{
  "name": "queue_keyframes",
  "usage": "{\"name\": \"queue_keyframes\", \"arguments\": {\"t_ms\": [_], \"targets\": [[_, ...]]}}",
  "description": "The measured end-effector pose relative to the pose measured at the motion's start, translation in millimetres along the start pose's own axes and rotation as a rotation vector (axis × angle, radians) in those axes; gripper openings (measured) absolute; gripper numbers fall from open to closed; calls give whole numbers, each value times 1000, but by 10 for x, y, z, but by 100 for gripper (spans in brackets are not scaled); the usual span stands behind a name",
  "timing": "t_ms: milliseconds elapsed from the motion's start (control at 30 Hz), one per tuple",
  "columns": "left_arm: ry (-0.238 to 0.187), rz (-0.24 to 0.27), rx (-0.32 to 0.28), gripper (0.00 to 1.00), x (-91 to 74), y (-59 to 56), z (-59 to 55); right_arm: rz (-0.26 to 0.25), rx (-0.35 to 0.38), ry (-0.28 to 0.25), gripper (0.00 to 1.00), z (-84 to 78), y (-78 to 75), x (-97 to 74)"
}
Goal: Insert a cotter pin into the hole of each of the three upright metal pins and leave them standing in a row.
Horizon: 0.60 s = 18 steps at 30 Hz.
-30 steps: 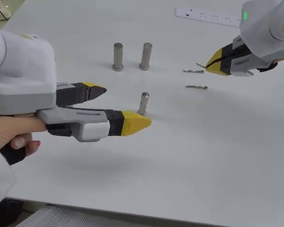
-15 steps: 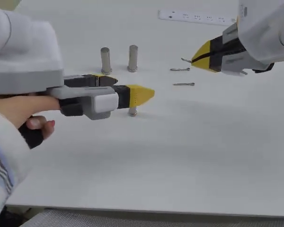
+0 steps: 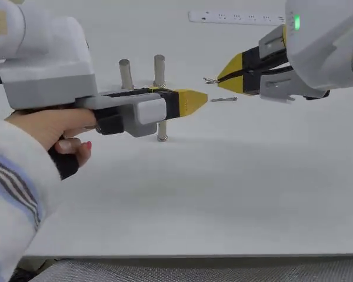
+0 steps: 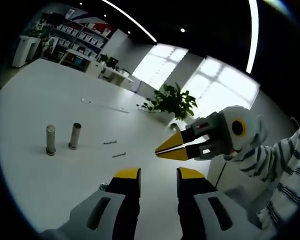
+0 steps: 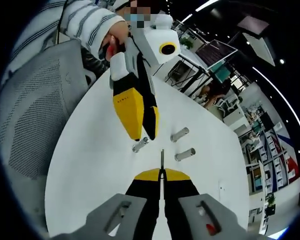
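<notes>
Cotter point(image 5: 162, 161) is sitting clenched in the right tool point(image 3: 219, 80), its long axis pointing left toward the near pin point(image 3: 162, 130), which is standing upright on the desk point(image 3: 253, 176). Left tool point(image 4: 157, 174), jaws released, is hovering just beside that pin, nearer than the right.

Looking like an open-plan office: long white counter point(image 3: 253, 194) carrying a power strip point(image 3: 235, 17), grey mesh chair point(image 5: 40, 110) sitting beside it, strip lights point(image 4: 252, 30) running across the ceiling, big windows point(image 4: 190, 75) glowing behind a potted plant point(image 4: 172, 102), shelving point(image 4: 77, 35) lining the far side.
</notes>
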State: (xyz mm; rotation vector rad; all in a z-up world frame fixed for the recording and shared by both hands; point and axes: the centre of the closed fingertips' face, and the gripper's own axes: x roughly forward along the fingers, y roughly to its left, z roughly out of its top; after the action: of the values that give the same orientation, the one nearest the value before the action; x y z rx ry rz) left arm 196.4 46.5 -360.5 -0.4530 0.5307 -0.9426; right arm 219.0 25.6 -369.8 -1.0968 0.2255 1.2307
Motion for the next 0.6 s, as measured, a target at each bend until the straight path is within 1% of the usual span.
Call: {"name": "queue_keyframes", "arguments": {"t_ms": [67, 133, 233, 333, 400, 600], "targets": [[-8, -15, -7, 20, 1, -43, 18, 4, -13, -7, 0, 45, 25, -4], [-16, -31, -29, 17, 5, -89, 38, -2, -22, -18, 0, 101, 27, -13], [-33, -46, -45, 13, 7, -132, 78, 11, -28, -33, 0, 169, 54, -17], [-46, -41, -61, 13, 5, -133, 102, 16, -41, -38, 0, 202, 76, -13], [-50, -30, -66, 13, 8, -103, 111, 17, -48, -40, 0, 219, 82, -13], [-62, -37, -93, 6, -7, -121, 111, 18, -54, -49, 0, 290, 99, 4]]}}
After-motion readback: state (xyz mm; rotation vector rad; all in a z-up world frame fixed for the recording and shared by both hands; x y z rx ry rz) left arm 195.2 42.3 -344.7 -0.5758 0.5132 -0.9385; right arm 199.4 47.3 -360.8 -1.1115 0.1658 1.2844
